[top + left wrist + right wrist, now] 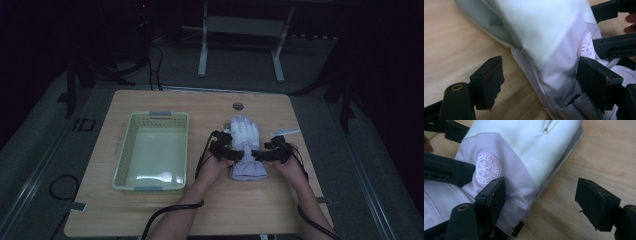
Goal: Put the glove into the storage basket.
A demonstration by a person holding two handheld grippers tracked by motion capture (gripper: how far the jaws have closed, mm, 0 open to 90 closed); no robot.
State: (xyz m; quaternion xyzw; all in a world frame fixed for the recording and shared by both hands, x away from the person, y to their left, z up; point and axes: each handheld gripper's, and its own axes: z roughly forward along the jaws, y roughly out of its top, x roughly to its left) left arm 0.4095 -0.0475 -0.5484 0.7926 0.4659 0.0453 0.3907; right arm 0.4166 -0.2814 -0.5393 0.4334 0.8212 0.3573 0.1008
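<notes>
Far left on the wooden worktop (150, 210), a pale green basket (125, 155), well apart from the work. Just right of it, the left claw (235, 154) at the left edge of a white-and-lilac ski glove (246, 145), jaws apart — one over bare wood, the other above the lilac cuff, glove edge between them, pads not pressing. In the left gripper view, left claw (544, 85) straddling the glove (549, 50) at its wrist. Glove flat near the worktop's middle, fingers pointing away from the person, round snowflake badge (487, 168) on the lilac part. Further right, the right claw (259, 155) at the opposite edge of the wrist — jaws likewise apart, one above the fabric beside the badge, one over wood. Right claw (541, 202) not clamped on the glove (524, 150).
</notes>
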